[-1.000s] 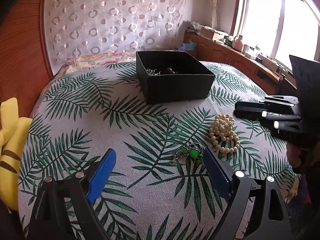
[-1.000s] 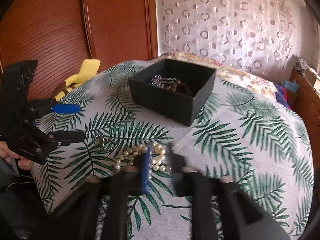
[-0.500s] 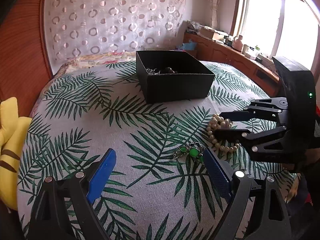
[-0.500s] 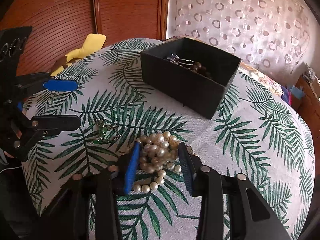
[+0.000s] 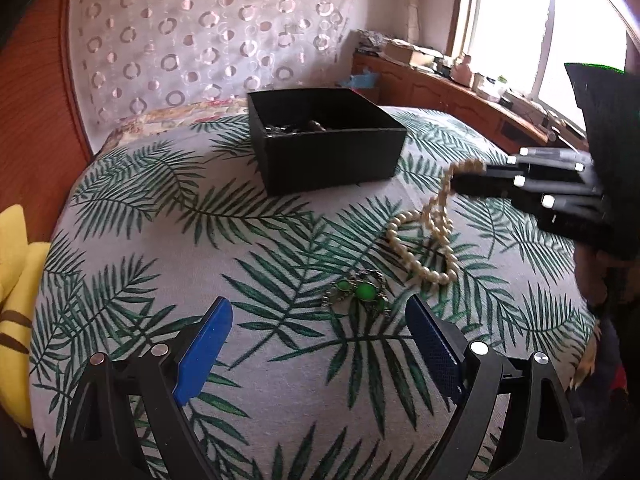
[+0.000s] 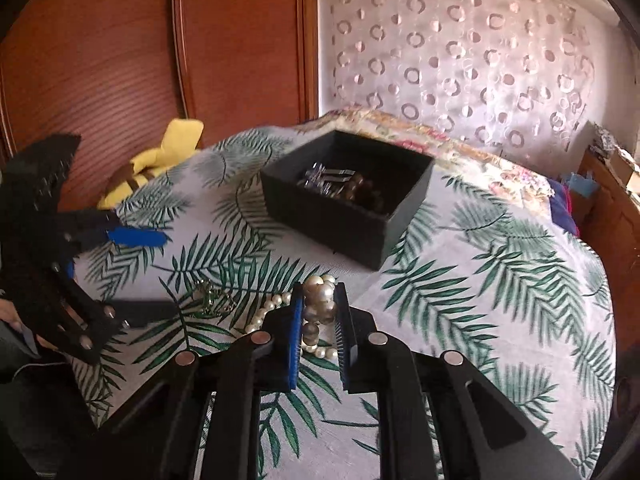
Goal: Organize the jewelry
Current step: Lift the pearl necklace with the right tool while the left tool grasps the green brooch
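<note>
A cream pearl necklace (image 5: 434, 236) hangs partly lifted off the leaf-print bedspread (image 5: 160, 232). My right gripper (image 6: 319, 300) has its jaws closing, and the pads press on a bunch of pearls (image 6: 320, 298); the rest of the strand trails down onto the cloth. In the left wrist view the right gripper (image 5: 460, 182) holds the strand's top end. A green-stone bracelet (image 5: 360, 294) lies just ahead of my left gripper (image 5: 316, 334), which stands open with nothing between its blue pads. A black box (image 5: 324, 136) with jewelry inside sits further back.
A yellow plush toy (image 6: 160, 160) lies at the bed's left edge by the wooden headboard (image 6: 120, 60). A patterned curtain (image 5: 208, 40) hangs behind the bed. A wooden counter (image 5: 460, 92) with small items runs under the window at the right.
The right gripper has come down over the heaped pearls, closed on them and lifted, so the strand has stretched out from a pile. The left gripper and green bracelet have stayed put.
</note>
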`<state>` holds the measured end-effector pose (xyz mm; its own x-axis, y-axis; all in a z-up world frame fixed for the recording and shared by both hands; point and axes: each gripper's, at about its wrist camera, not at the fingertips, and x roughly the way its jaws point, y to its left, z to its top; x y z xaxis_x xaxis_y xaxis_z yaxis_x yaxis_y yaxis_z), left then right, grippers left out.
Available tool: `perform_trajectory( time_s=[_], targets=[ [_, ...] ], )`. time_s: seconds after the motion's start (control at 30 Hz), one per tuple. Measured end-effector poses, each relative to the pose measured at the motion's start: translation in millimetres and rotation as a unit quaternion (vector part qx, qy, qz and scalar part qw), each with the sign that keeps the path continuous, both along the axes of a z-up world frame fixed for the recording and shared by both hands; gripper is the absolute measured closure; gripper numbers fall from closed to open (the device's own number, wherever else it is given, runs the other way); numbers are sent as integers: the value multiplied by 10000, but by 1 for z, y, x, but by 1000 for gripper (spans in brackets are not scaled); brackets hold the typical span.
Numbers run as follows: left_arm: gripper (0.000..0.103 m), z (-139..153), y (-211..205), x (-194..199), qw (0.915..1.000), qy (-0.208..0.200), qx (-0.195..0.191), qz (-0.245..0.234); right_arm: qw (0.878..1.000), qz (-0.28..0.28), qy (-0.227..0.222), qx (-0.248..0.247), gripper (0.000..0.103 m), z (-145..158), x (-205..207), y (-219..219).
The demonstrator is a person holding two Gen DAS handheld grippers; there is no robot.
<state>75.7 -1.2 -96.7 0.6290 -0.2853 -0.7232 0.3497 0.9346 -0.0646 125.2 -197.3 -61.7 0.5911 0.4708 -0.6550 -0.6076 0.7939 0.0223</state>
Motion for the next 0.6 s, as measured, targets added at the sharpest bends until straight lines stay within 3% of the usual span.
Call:
perform_trajectory(
  time_s=[0.1,0.33,0.6],
  targets=[
    [21,1,-7,-1,9999,-34,46,-115,9999,-53,-107,93,87,10,-2,-7],
    [49,2,-15,1,9997,-36,85,-213,9987,-166,-381,311,87,35,-5,-21],
    [50,-1,-14,-2,9997,-28,68,-214,9959,-217,-735,478,87,63,-11,-29]
  ],
)
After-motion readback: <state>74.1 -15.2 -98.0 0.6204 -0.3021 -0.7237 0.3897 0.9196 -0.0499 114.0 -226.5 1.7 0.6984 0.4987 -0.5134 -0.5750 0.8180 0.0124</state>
